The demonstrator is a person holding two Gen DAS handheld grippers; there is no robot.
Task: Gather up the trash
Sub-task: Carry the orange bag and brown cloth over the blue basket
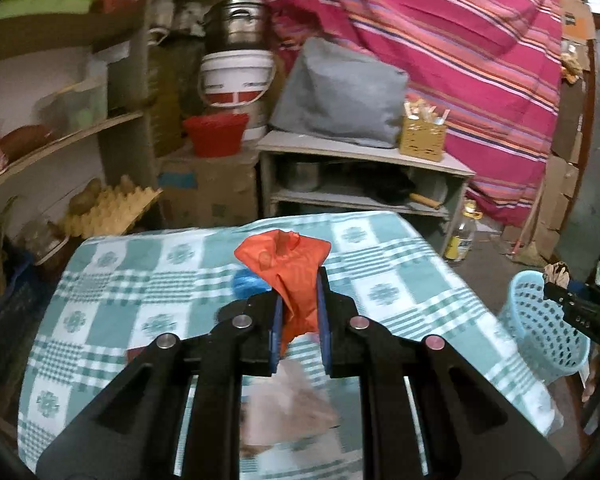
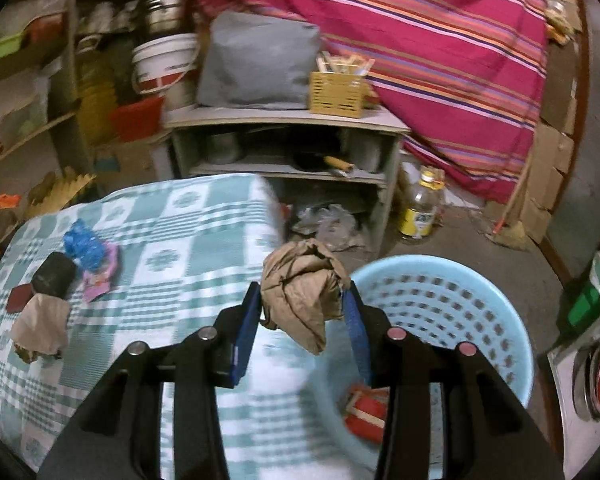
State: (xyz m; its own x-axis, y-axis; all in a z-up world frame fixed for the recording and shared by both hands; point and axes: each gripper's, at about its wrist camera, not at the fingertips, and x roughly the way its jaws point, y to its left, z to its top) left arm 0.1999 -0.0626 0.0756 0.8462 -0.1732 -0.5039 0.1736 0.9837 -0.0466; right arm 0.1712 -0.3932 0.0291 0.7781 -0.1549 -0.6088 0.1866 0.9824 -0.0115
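My left gripper [image 1: 299, 280] is shut on a crumpled orange wrapper [image 1: 290, 268] and holds it above the checked tablecloth [image 1: 148, 276]. A blue crumpled bag [image 1: 246, 282] lies behind it. My right gripper [image 2: 302, 292] is shut on a crumpled brown paper ball [image 2: 302, 284] at the table's right edge, beside the light blue perforated basket [image 2: 452, 300], which holds a red packet [image 2: 366, 412]. The basket also shows in the left wrist view [image 1: 540, 328]. On the table lie a blue bag [image 2: 82, 246], a pink wrapper [image 2: 102, 274], a dark lump [image 2: 54, 276] and a beige paper [image 2: 40, 326].
A grey low shelf [image 2: 284, 120] with a yellow box [image 2: 336, 92] and grey cushion [image 2: 256, 64] stands behind the table. A plastic bottle [image 2: 420, 208] stands on the floor. Shelving with buckets and an egg tray [image 1: 112, 208] is at the left. A striped pink cloth [image 1: 440, 52] hangs behind.
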